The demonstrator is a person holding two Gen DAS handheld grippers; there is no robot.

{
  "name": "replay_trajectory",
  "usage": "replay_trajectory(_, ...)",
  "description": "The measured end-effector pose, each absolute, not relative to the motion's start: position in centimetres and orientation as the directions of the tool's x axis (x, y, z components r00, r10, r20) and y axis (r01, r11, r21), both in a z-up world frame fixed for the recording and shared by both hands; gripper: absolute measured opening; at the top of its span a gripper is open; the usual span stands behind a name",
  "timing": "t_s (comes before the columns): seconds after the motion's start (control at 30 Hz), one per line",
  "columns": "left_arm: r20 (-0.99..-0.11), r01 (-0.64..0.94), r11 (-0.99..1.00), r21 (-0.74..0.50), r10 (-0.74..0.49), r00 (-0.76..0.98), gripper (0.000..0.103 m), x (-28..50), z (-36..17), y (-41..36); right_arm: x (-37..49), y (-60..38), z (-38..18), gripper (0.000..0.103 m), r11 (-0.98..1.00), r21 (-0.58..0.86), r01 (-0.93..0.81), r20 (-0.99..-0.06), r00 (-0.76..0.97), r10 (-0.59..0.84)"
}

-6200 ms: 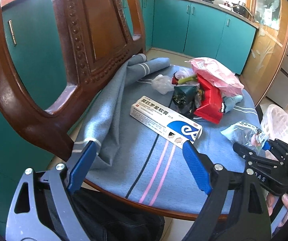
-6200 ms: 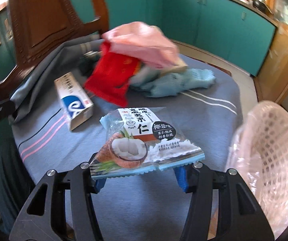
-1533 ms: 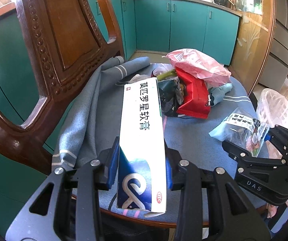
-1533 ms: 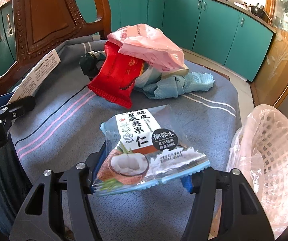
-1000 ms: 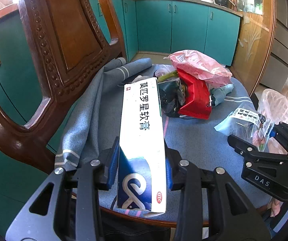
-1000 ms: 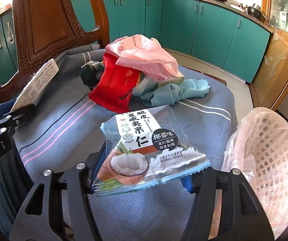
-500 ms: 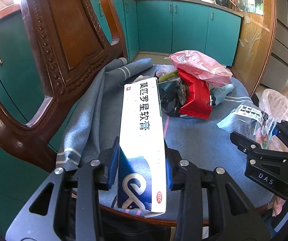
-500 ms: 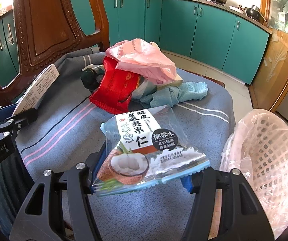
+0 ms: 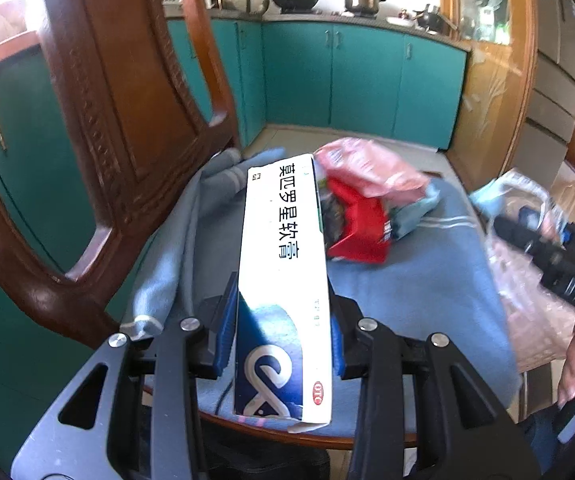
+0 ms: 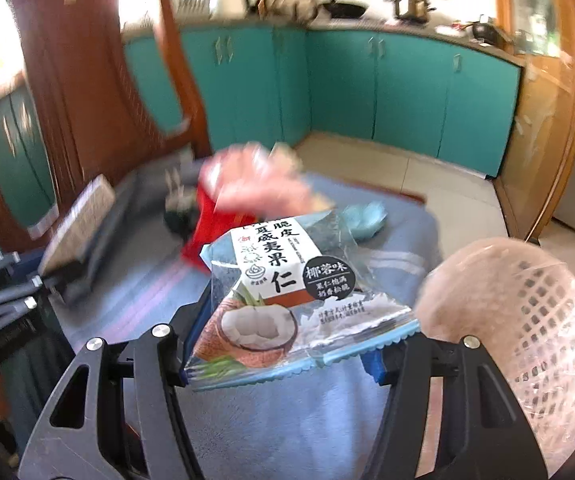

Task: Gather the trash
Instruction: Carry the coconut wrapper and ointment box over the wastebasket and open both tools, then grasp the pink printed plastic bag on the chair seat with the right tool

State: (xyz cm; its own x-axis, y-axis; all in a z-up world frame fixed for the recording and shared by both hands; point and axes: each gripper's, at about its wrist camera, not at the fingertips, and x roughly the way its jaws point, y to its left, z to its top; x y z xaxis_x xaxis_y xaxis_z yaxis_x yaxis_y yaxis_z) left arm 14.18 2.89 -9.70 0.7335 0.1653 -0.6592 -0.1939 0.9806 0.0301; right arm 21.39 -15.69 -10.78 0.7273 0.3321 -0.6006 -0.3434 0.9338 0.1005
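Observation:
My left gripper (image 9: 281, 326) is shut on a long white and blue ointment box (image 9: 283, 264), held lifted above the blue-grey cloth (image 9: 415, 292) on the chair seat. My right gripper (image 10: 283, 344) is shut on a coconut snack packet (image 10: 283, 300), held up near the bin's rim. It also shows at the right of the left wrist view (image 9: 547, 236). A pile of trash stays on the cloth: a pink plastic bag (image 9: 367, 168), a red packet (image 9: 361, 228) and a light blue rag (image 10: 363, 216).
A pink mesh bin with a plastic liner (image 10: 527, 320) stands at the right of the seat. The carved wooden chair back (image 9: 99, 128) rises at the left. Teal kitchen cabinets (image 9: 359, 80) line the back, with tiled floor between.
Both grippers have lifted and moved right. The right gripper with the snack packet has come closer to the bin. Both keep their hold.

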Motion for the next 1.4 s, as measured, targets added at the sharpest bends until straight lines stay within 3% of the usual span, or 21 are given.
replay_trajectory(0.23,-0.649,-0.075,0.997,0.003,0.059,0.758,0.038,15.7,-8.8,-1.0,21.0,-23.6,-8.7,0.061,0.981,0.120,-0.155,-0.546,0.815,0.196)
replay_trajectory(0.5,-0.650,0.156,0.987,-0.040,-0.145,0.746,0.038,18.3,-8.5,-9.0,20.7,-33.3,-10.7,0.061,0.974,0.188,0.126,-0.640,0.768,0.024)
replay_trajectory(0.73,-0.684,0.310,0.946,-0.096,-0.289,0.670,0.038,20.5,-10.0,-15.3,20.6,-35.5,-11.7,0.062,0.967,0.184,0.177,-0.673,0.740,-0.007)
replay_trajectory(0.83,-0.697,0.362,0.925,-0.118,-0.337,0.633,0.038,21.3,-10.6,-17.5,20.3,-36.4,-11.4,0.074,0.951,0.201,0.234,-0.658,0.751,-0.046)
replay_trajectory(0.87,-0.701,0.383,0.915,-0.127,-0.356,0.618,0.038,21.6,-11.0,-18.3,20.0,-36.9,-11.3,0.085,0.942,0.209,0.261,-0.647,0.759,-0.067)
replay_trajectory(0.97,-0.716,0.426,0.892,-0.148,-0.394,0.576,0.039,22.3,-12.0,-20.2,18.7,-38.8,-10.7,0.089,0.907,0.281,0.314,-0.608,0.789,-0.085)
replay_trajectory(1.03,-0.725,0.456,0.874,-0.168,-0.423,0.543,0.048,22.8,-12.9,-21.5,18.0,-39.8,-10.5,0.089,0.879,0.323,0.351,-0.587,0.803,-0.105)
replay_trajectory(1.07,-0.730,0.460,0.871,-0.173,-0.427,0.534,0.069,22.9,-13.1,-21.9,17.8,-40.3,-10.4,0.089,0.866,0.337,0.369,-0.580,0.806,-0.118)
replay_trajectory(1.1,-0.732,0.458,0.871,-0.179,-0.429,0.530,0.081,23.0,-13.3,-22.1,17.5,-40.8,-10.4,0.089,0.851,0.351,0.390,-0.573,0.808,-0.134)
replay_trajectory(1.2,-0.728,0.454,0.866,-0.209,-0.447,0.520,0.082,23.0,-13.6,-21.8,17.1,-42.0,-10.5,0.090,0.822,0.386,0.420,-0.568,0.810,-0.148)
replay_trajectory(1.4,-0.694,0.278,0.944,-0.180,-0.322,0.643,0.087,22.3,-11.9,-15.9,18.4,-40.7,-10.6,0.090,0.849,0.359,0.387,-0.580,0.805,-0.122)
